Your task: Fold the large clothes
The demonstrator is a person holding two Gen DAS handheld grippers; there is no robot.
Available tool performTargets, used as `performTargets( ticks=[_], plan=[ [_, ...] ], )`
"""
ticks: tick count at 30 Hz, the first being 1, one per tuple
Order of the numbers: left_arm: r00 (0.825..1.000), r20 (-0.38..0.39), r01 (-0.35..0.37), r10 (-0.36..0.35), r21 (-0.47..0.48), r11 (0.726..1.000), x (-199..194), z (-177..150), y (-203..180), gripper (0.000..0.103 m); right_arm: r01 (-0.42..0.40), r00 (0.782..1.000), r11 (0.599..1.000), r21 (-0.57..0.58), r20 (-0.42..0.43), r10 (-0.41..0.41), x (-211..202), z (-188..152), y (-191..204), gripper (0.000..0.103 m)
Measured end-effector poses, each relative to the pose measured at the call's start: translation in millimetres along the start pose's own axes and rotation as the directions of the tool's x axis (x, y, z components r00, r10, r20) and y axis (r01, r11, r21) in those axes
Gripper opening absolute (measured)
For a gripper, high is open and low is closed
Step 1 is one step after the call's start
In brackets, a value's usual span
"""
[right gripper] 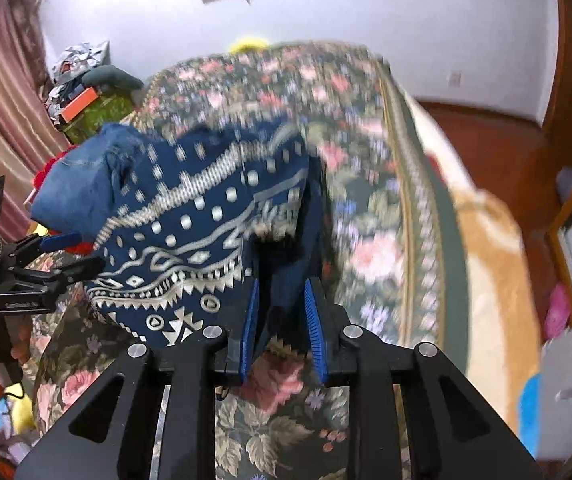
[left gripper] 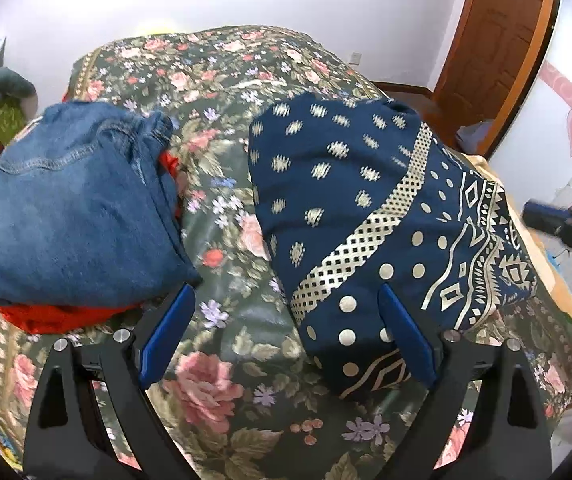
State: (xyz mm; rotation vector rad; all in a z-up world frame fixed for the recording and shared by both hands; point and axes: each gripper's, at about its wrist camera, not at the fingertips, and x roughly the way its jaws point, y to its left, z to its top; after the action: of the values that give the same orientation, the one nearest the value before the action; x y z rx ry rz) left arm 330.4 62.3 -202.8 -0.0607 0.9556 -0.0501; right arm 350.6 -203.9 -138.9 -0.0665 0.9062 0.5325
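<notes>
1. Left gripper [left gripper: 288, 320]: jaws spread wide, holding nothing; patterned navy garment [left gripper: 366, 200] lies just ahead on the bed [left gripper: 221, 392].
2. Right gripper [right gripper: 281, 320]: jaws nearly closed, pinching that garment's edge.
3. Folded jeans [left gripper: 69, 208] sit ahead-left of the left jaws.

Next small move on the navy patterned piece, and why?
Probably close the left gripper on the navy patterned garment's near corner: its jaws stand wide open with that corner between them, while the right gripper seems already to pinch a dark fold.

Left tool [left gripper: 288, 332] spread wide; right tool [right gripper: 281, 320] narrowed, pinching fabric.
</notes>
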Motion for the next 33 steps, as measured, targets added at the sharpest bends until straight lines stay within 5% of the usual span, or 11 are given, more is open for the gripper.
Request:
performTargets(
  ticks=[5, 8, 11, 13, 18, 23, 33],
  plan=[
    [0.999, 0.032, -0.003, 0.004, -0.016, 1.000, -10.0, 12.2, 6.0, 0.093, -0.036, 0.998, 0.998, 0.042, 0.047, 0.034, -5.6, 17.5, 1.0, 0.070],
    [0.999, 0.040, 0.016, -0.015, -0.032, 0.999, -10.9, 23.1, 11.9, 0.093, -0.072, 0.997, 0.993, 0.091, 0.023, 0.070, 7.9, 27.0, -3.4, 0.079],
    [0.996, 0.021, 0.090, -0.088, -0.065, 0.994, -4.0, 34.0, 17.8, 0.093, -0.098, 0.995, 0.984, 0.150, -0.019, 0.102, 28.8, 33.4, -14.6, 0.079],
    [0.981, -0.004, 0.192, -0.194, -0.111, 0.975, 6.2, 40.5, 23.4, 0.093, -0.133, 0.988, 0.972, 0.195, -0.052, 0.146, 46.9, 36.3, -25.7, 0.079],
    [0.945, -0.075, 0.295, -0.319, -0.226, 0.928, 37.8, 49.9, 33.2, 0.093, -0.183, 0.963, 0.933, 0.309, -0.136, 0.234, 83.3, 35.1, -51.8, 0.079],
    [0.897, -0.120, 0.372, -0.425, -0.315, 0.873, 68.7, 47.3, 32.6, 0.093, -0.254, 0.912, 0.879, 0.403, -0.202, 0.356, 115.8, 26.7, -69.5, 0.079],
    [0.870, -0.138, 0.406, -0.473, -0.344, 0.847, 96.0, 51.9, 20.9, 0.094, -0.363, 0.829, 0.786, 0.501, -0.210, 0.518, 147.2, 21.8, -77.6, 0.087]
  ],
)
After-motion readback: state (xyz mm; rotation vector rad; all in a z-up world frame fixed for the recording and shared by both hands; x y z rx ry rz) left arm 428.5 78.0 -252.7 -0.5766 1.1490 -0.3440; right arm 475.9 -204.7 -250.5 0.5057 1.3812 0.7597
